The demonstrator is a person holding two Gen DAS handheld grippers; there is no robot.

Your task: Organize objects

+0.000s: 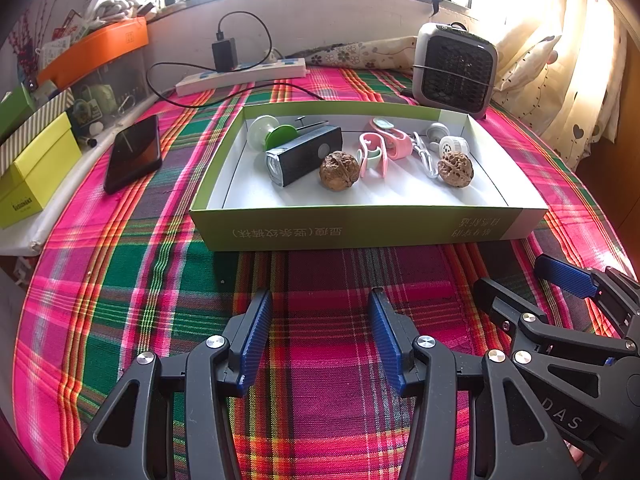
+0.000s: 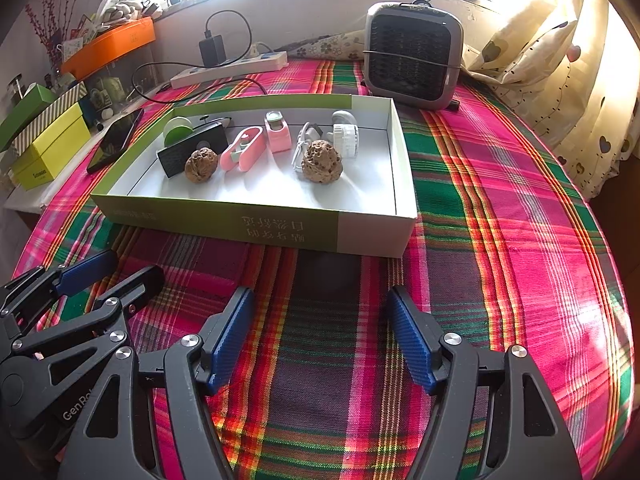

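Observation:
A shallow green-and-white box (image 1: pixel 360 228) (image 2: pixel 256 224) lies on the plaid cloth ahead of both grippers. Inside it are two walnuts (image 1: pixel 339 171) (image 1: pixel 455 169), a black bike light (image 1: pixel 304 156), a pink clip (image 1: pixel 373 155), a pink watch-like piece (image 1: pixel 394 140), a green-and-white spool (image 1: pixel 266 131) and small white parts (image 1: pixel 452 146). My left gripper (image 1: pixel 320 300) hovers open over the cloth, short of the box's front wall, nothing between its blue pads. My right gripper (image 2: pixel 320 296) stands open beside it, empty too. Each shows in the other's view: right gripper (image 1: pixel 516 276), left gripper (image 2: pixel 134 266).
A black phone (image 1: pixel 134 154) lies left of the box. Behind it are a white power strip (image 1: pixel 240 74) with a charger and cable, and a grey fan heater (image 1: pixel 454 70). Yellow and green boxes (image 1: pixel 36 172) and an orange tray (image 1: pixel 96 50) crowd the left edge. Curtains hang right.

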